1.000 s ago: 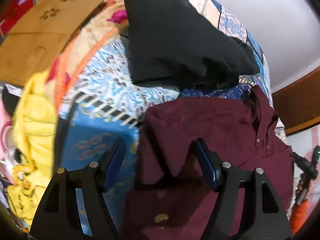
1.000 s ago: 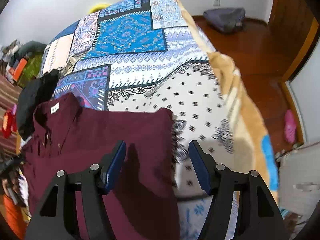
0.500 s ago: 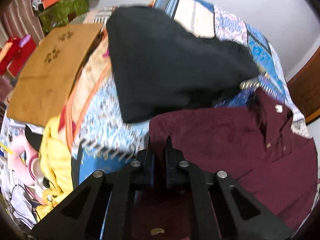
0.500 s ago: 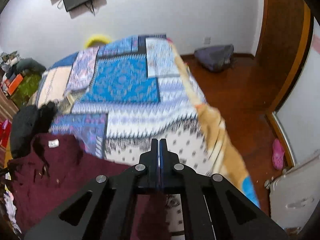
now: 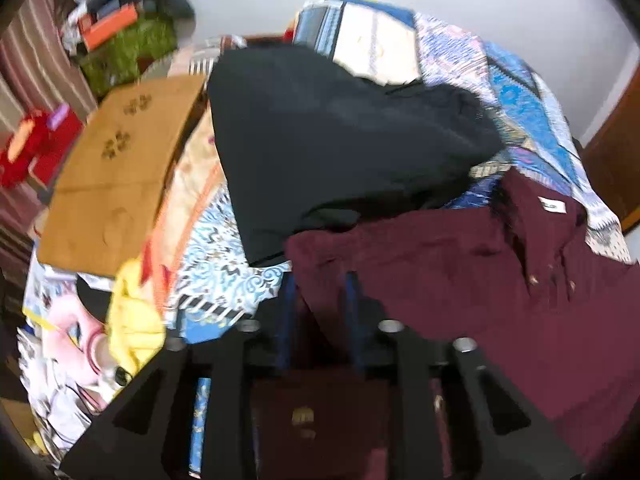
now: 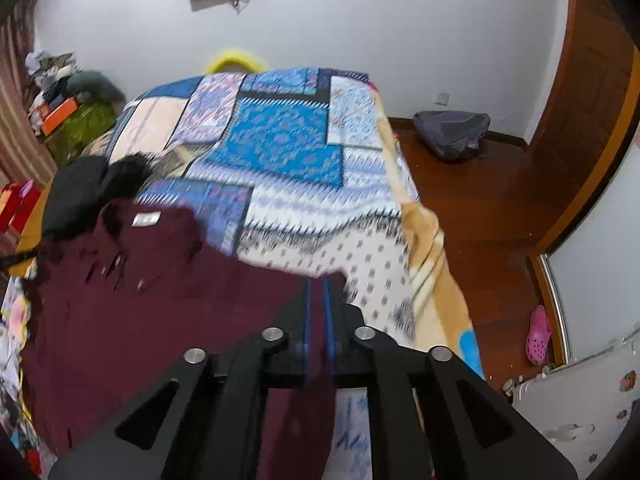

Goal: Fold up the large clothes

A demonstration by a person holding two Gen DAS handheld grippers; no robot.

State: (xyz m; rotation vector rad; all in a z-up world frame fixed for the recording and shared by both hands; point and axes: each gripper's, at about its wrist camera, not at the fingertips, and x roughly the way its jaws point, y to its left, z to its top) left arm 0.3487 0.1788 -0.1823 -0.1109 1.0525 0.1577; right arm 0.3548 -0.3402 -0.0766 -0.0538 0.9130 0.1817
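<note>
A maroon button shirt (image 5: 460,264) lies on the patterned bedspread (image 6: 280,148), collar with a white label toward the far end. My left gripper (image 5: 320,280) is shut on the shirt's left edge, with cloth hanging between its blue pads. My right gripper (image 6: 318,286) is shut on the shirt's (image 6: 152,296) right edge, cloth draping down between the fingers. Both grippers hold the shirt lifted a little off the bed.
A black garment (image 5: 332,132) lies just beyond the shirt; it also shows in the right wrist view (image 6: 80,192). A cardboard box (image 5: 116,168) and yellow cloth (image 5: 132,320) sit left of the bed. A wooden floor (image 6: 480,216), grey bag (image 6: 452,132) and pink shoe (image 6: 538,336) are to the right.
Both grippers went from open over the shirt's edges to shut on them, then lifted, so the view tilted up toward the far wall.
</note>
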